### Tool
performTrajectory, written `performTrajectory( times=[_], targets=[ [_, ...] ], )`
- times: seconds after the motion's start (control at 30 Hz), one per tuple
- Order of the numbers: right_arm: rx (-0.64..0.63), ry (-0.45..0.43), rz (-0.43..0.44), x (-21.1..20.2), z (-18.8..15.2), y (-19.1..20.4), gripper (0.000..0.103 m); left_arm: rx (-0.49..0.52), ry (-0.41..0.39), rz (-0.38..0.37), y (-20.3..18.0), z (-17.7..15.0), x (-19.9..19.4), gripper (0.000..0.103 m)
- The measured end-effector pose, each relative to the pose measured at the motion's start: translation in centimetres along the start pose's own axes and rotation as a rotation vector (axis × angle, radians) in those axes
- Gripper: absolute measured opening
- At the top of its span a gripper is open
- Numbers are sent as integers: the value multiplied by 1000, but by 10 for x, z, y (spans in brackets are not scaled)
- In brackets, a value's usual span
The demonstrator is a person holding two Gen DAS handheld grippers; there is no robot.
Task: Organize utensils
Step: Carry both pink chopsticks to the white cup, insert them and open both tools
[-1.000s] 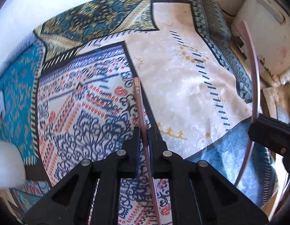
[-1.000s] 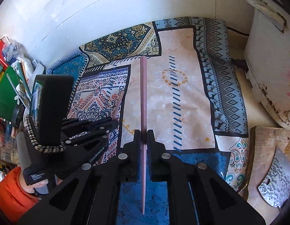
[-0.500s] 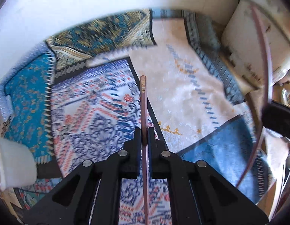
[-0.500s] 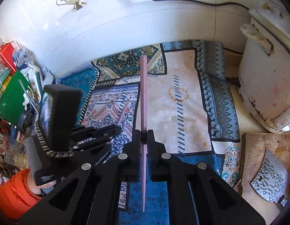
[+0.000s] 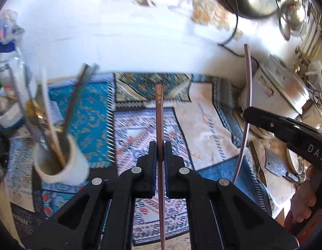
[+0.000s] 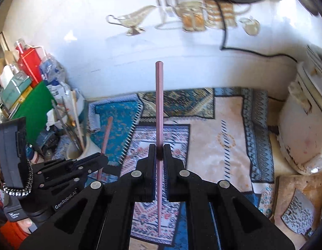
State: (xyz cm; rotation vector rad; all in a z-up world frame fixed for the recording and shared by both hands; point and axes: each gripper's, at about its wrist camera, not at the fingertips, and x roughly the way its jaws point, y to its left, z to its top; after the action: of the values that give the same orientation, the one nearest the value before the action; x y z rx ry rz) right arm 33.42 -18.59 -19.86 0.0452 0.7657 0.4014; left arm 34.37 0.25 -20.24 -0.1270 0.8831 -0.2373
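Each gripper, left point(image 5: 160, 145) and right point(image 6: 159, 149), is clamped on one upright chopstick point(image 5: 159, 112) point(image 6: 159, 104) above the counter point(image 6: 213, 137), apparently so both can drop into the cup point(image 5: 63, 166) at left.

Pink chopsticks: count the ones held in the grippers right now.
2. One chopstick is clamped in the left gripper; the other chopstick is clamped in the right gripper. The white utensil cup holds blurred sticks, so more may hide there.
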Motion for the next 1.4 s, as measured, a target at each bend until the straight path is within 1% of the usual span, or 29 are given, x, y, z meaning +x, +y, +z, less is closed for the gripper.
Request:
performTrajectory(
  times=[0.07, 0.23, 0.43, 0.63, 0.9, 1.0, 1.17, 1.4],
  targets=[
    [-21, -14, 19, 1, 7, 16, 6, -12, -41, 20, 12, 5, -16, 4],
    [-54, -44, 84, 2, 22, 59, 6, -13, -129, 98, 40, 14, -50, 4],
    [-102, -75, 147, 3, 36, 105, 6, -55, -219, 142, 76, 28, -81, 4],
    [-116, -100, 180, 11, 45, 133, 6, -102, -285, 170, 107, 43, -98, 4],
    [-107, -96, 204, 35, 54, 153, 6, -170, -331, 155, 134, 61, -97, 4],
    [-100, -98, 205, 43, 57, 156, 6, -171, -338, 148, 138, 67, -91, 4],
    [-86, -135, 189, 59, 64, 159, 6, -160, -375, 190, 142, 71, -79, 4],
    [-70, -163, 142, 84, 69, 164, 6, -213, -418, 240, 163, 68, -57, 4]
  ],
)
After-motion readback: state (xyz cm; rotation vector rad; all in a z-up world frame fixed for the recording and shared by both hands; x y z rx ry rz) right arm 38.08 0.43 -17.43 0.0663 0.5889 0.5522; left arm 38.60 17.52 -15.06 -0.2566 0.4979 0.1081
